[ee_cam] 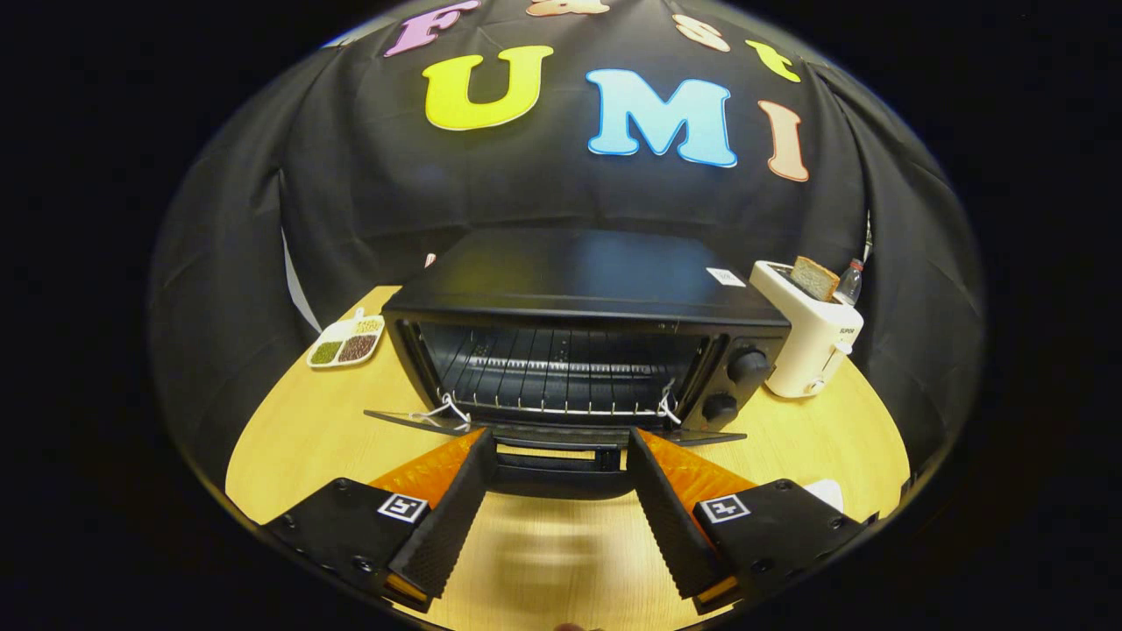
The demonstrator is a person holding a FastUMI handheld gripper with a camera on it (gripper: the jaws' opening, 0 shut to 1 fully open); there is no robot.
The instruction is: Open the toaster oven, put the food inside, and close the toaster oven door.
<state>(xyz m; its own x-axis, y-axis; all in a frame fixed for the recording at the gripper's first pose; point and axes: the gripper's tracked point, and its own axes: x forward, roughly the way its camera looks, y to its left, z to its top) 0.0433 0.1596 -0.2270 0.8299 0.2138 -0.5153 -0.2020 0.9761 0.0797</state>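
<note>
We see one toaster oven (578,350) with its door (552,438) down and two knobs (748,365). Beside it stand one toaster (811,350) and one divided dish (346,343). Our gripper (558,447) spreads its fingers apart, empty, at the door's handle.

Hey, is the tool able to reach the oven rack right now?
Probably yes: the tool is open, the toaster oven door hangs open just ahead, and nothing blocks the rack.

A black toaster oven (578,324) with a smooth, semi-gloss metal casing is shown on a pale wood-grain worktop (307,429) of satin finish. A bright wire rack (552,386) of bare metal is seen inside. The pop-up toaster (811,342) is cased in glossy cream plastic. The booth wall (351,175) is formed of matt black cloth, creased. The inner faces of the spread fingers (447,517) are finely textured.
</note>
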